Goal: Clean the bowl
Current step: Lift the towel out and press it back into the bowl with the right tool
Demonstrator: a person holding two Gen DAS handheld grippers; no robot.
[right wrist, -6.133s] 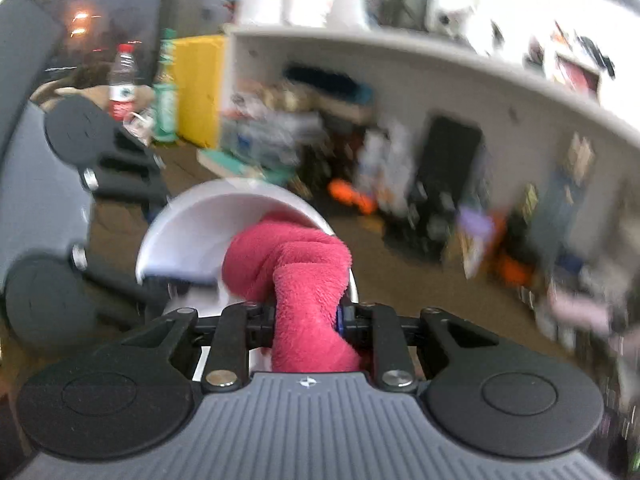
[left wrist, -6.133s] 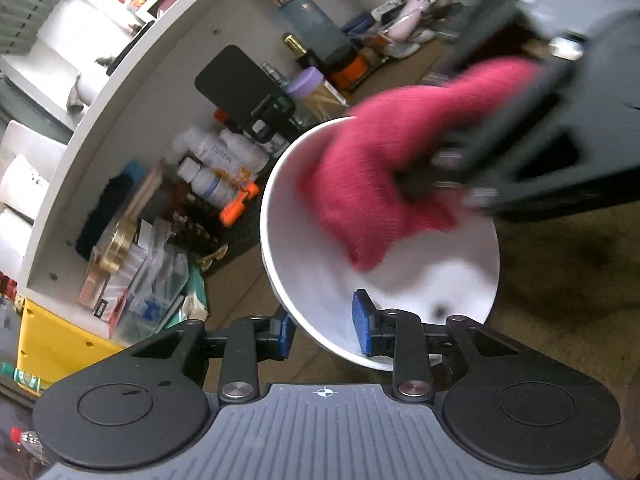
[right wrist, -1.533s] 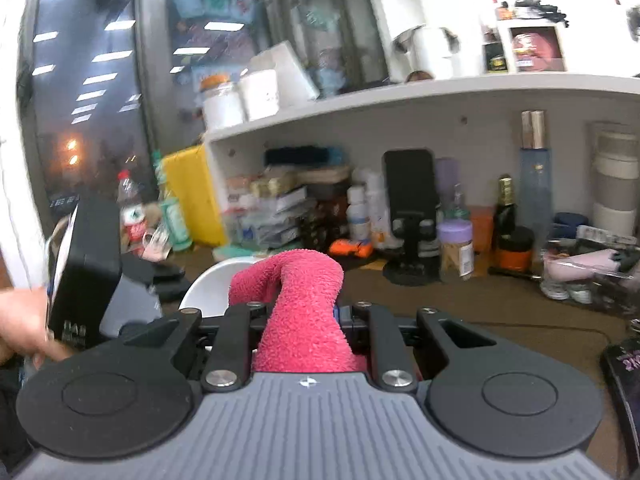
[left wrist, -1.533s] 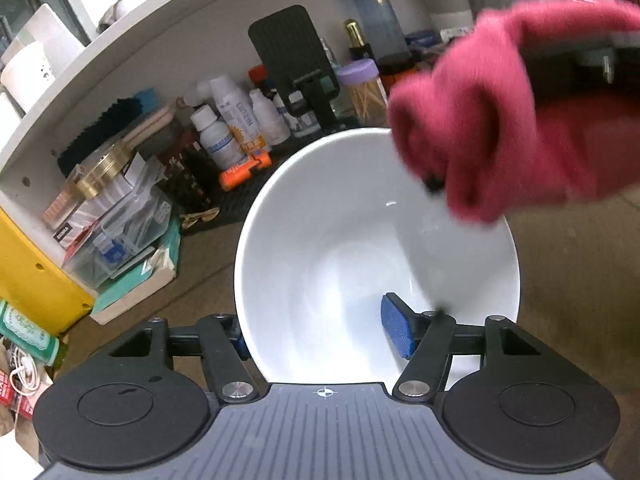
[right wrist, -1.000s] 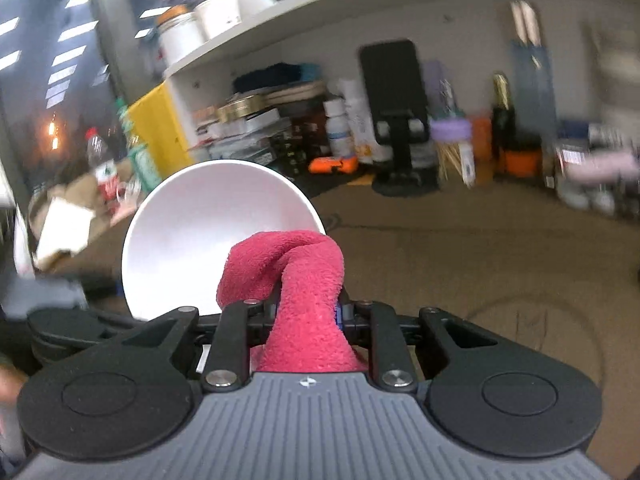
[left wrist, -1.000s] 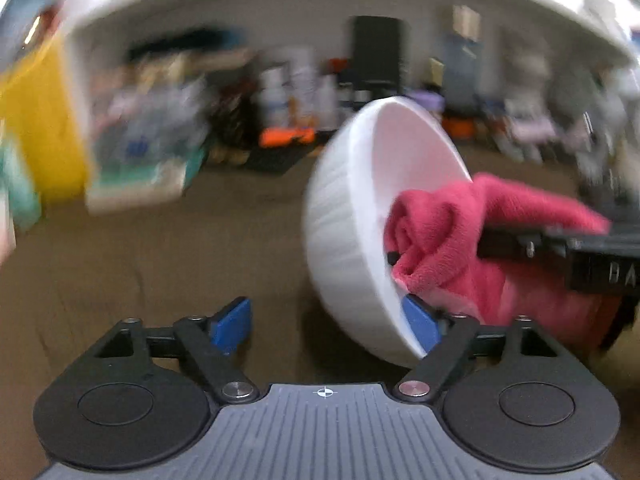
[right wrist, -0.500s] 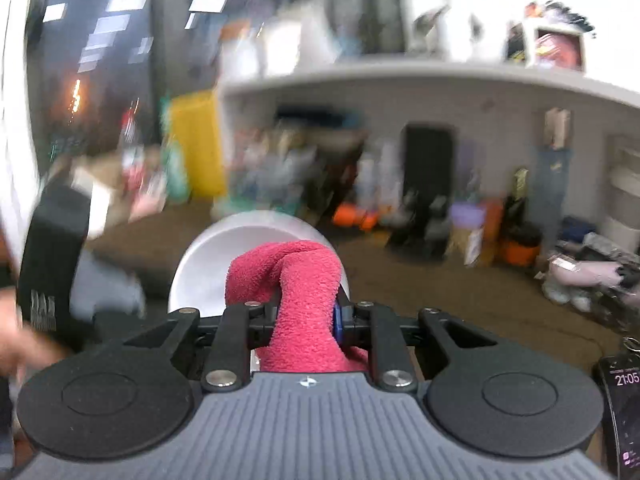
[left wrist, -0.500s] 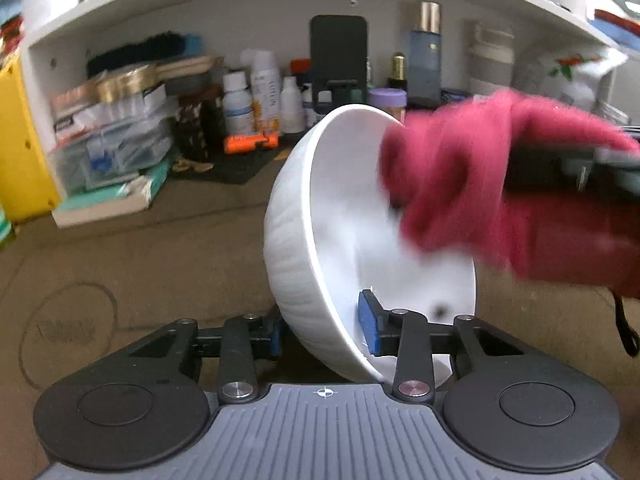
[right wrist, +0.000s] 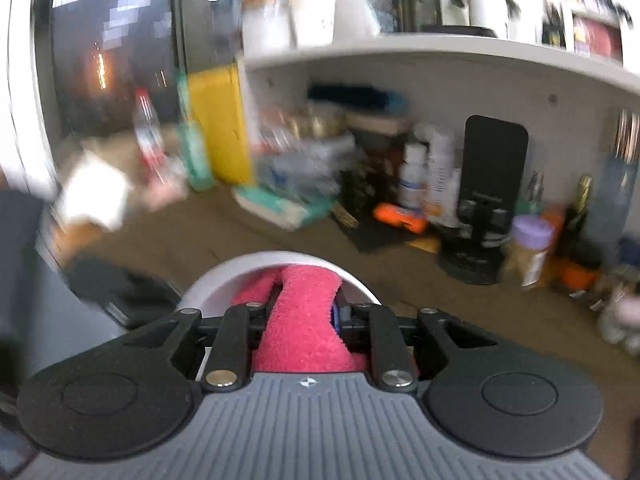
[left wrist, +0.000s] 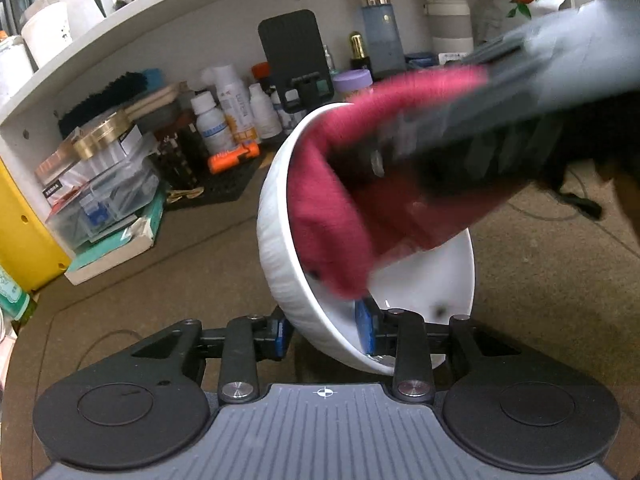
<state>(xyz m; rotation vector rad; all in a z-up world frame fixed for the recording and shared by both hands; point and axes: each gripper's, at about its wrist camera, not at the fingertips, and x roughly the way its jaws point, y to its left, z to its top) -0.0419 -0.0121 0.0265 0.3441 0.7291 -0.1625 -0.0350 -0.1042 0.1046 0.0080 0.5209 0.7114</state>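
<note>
We hold the left gripper angled downward, its jaws easing apart a little yet one blue pad sits inside the bowl wall and one outside, gripping the rim. The bowl stands tipped on edge, mouth turned to the right of the jaws. Our right gripper comes in from that side, clamped tight on the cloth, which presses into the bowl. That gripper is motion-blurred, its fingertips buried in cloth; the cloth covers much of the bowl's inside.

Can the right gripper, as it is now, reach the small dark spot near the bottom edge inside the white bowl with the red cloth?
Probably yes. The red cloth already lies inside the white bowl, and the dark spot sits uncovered just beside it.
</note>
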